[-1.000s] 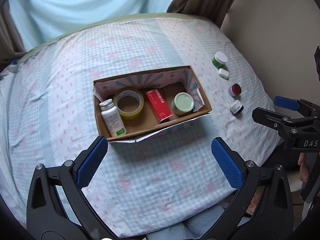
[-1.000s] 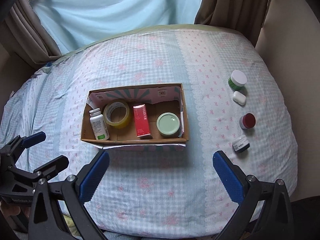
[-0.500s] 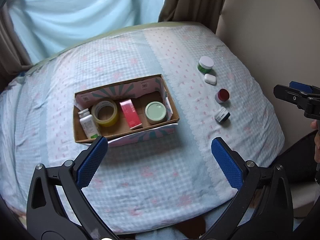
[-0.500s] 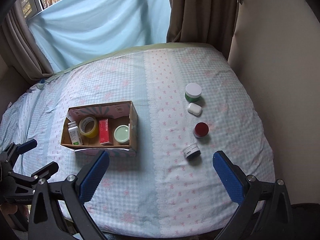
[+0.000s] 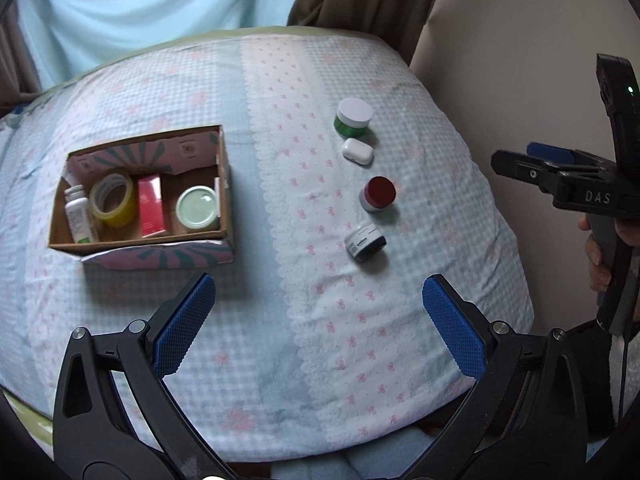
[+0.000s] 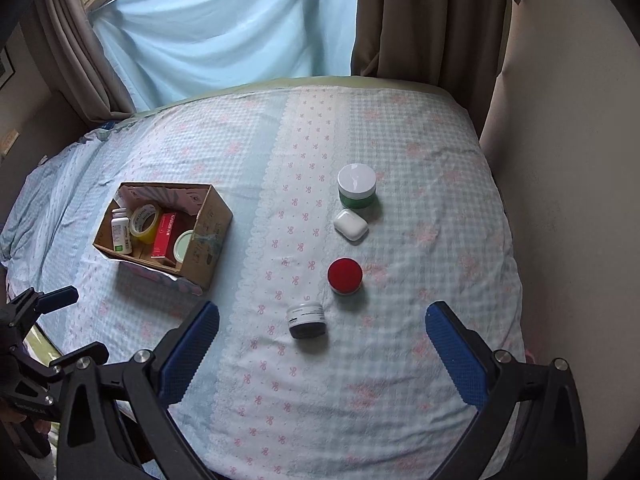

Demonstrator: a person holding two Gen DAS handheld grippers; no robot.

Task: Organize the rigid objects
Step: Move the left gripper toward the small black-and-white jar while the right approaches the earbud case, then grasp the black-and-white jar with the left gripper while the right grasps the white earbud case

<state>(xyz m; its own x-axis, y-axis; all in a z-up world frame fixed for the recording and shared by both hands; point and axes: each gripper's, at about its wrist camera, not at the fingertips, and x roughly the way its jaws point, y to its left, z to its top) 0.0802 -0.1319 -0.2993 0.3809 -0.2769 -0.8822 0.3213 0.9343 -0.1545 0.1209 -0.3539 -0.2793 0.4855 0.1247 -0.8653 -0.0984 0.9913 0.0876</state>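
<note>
A cardboard box (image 5: 224,184) (image 6: 208,236) on the bed holds a white pill bottle (image 5: 80,216), a yellow tape roll (image 5: 114,198), a red carton (image 5: 151,210) and a pale green lidded jar (image 5: 198,207). To its right lie a green jar with white lid (image 5: 353,118) (image 6: 357,186), a white earbud case (image 5: 358,152) (image 6: 351,225), a red-lidded jar (image 5: 378,194) (image 6: 345,276) and a dark jar on its side (image 5: 365,240) (image 6: 306,319). My left gripper (image 5: 318,324) and right gripper (image 6: 322,354) are open, empty, above the bed's near side.
The bed (image 6: 420,380) has a blue checked sheet with pink bows. A wall (image 6: 560,200) runs along its right edge. Curtains (image 6: 420,20) and a blue cloth (image 6: 224,32) hang behind. The right gripper shows at the left wrist view's right edge (image 5: 560,176).
Both grippers have swung to the right and pulled back. The box now sits to the left in both views and the loose jars are nearer the middle. Both stay open.
</note>
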